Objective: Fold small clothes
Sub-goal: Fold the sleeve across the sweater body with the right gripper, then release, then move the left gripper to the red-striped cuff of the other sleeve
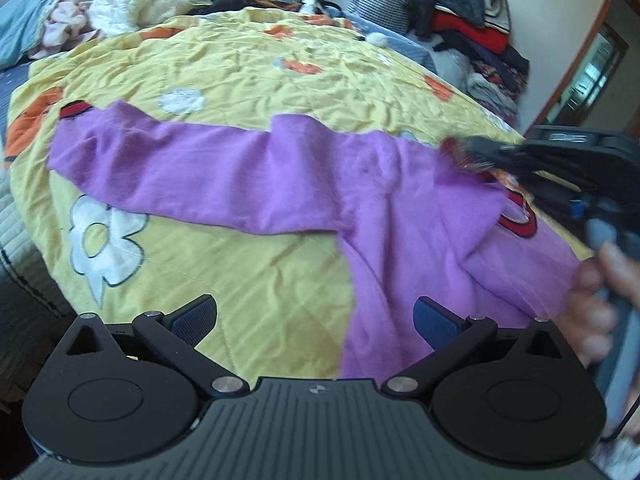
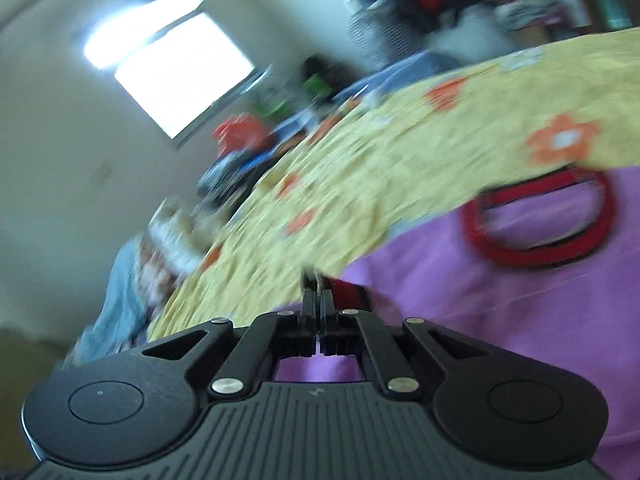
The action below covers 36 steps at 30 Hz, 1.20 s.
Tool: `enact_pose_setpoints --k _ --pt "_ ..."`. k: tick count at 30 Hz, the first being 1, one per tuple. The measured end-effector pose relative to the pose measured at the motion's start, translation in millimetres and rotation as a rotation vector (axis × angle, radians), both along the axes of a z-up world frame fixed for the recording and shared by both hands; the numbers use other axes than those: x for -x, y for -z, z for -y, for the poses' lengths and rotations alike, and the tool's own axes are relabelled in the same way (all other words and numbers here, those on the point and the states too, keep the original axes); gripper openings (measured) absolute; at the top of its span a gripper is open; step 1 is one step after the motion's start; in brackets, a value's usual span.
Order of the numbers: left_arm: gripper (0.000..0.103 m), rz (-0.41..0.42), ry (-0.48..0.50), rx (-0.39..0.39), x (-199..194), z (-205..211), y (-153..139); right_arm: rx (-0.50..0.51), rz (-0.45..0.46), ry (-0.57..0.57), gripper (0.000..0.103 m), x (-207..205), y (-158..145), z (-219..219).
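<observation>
A yellow quilted bedspread with orange and white flowers (image 1: 248,68) covers the bed. On it lies the small purple fleece top with a red-trimmed neckline (image 1: 304,176) — one sleeve stretched out to the left, the body on the right. The right gripper (image 1: 460,152), held in a person's hand (image 1: 600,292), has its jaws pressed together on the top's red cuff (image 2: 352,294) at the far right. The left gripper (image 1: 316,320) hovers near, jaws spread wide — nothing between them.

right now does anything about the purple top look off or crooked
The purple top lies unevenly on the yellow quilt: one sleeve stretched out flat, the other side bunched where the right gripper is shut on a red-trimmed edge. No damage visible.
</observation>
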<state>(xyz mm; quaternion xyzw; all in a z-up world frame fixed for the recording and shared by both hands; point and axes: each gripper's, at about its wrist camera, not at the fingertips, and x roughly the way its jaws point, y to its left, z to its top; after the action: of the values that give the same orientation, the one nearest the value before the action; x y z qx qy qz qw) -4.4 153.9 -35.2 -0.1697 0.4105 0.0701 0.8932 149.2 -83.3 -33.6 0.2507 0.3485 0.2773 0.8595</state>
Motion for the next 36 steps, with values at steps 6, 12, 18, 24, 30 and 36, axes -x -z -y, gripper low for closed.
enact_pose_setpoints --k 6,12,18,24,30,36 --pt "0.103 -0.008 -0.030 0.006 0 -13 -2 0.093 0.019 -0.132 0.059 21 20 -22" --pt "0.103 0.007 0.008 0.009 -20 -9 1 0.346 -0.054 0.117 0.059 20 51 77" --pt "0.103 0.033 0.112 0.002 -72 15 1 0.787 0.103 -0.165 0.067 85 57 36" --pt "0.103 0.067 0.291 0.011 -147 53 17 0.674 0.129 0.160 0.079 49 40 107" --pt "0.103 0.004 0.340 -0.167 -173 78 60 0.715 0.009 0.160 0.083 10 69 177" --pt "0.103 0.038 0.331 -0.249 -161 61 71 0.681 -0.012 0.248 0.103 31 77 261"
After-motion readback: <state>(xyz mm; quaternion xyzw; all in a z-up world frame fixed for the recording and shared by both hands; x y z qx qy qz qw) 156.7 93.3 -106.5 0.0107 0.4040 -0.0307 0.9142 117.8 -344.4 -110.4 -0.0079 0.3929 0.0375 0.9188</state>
